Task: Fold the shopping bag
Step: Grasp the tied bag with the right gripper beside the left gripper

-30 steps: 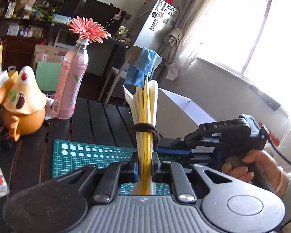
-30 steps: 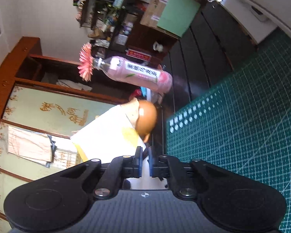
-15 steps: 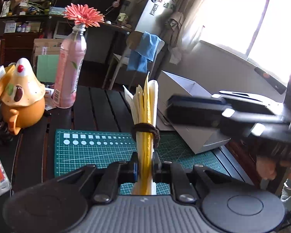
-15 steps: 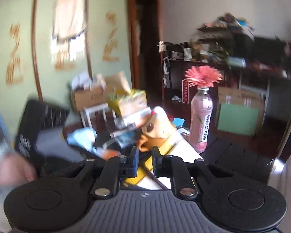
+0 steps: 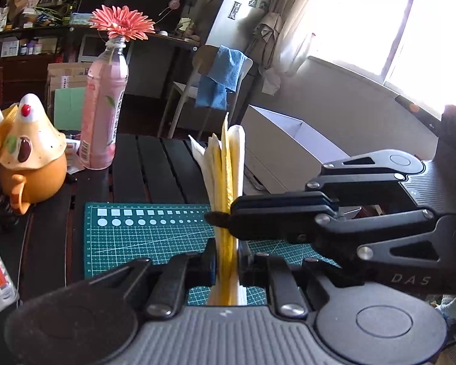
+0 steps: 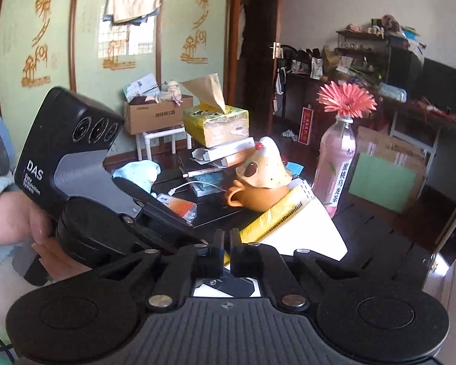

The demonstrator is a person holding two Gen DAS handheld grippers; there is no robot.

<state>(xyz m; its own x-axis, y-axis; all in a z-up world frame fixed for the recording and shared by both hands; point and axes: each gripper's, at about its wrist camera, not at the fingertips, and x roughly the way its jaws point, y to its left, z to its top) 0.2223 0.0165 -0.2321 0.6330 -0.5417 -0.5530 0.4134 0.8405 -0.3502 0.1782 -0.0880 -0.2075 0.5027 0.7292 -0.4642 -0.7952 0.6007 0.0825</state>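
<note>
Left wrist: folded shopping bag upright, clamped in left gripper; right gripper closed alongside.

Daylight floods in through the window at the upper right of the left wrist view, where the glass is blown out to white glare. The shelves at the far left sit dim. Light catches the folded bag and the green mat on the desk. The right wrist view is evenly lit, softer, with mild blur. Both views bend strongly and darken at the corners.
</note>
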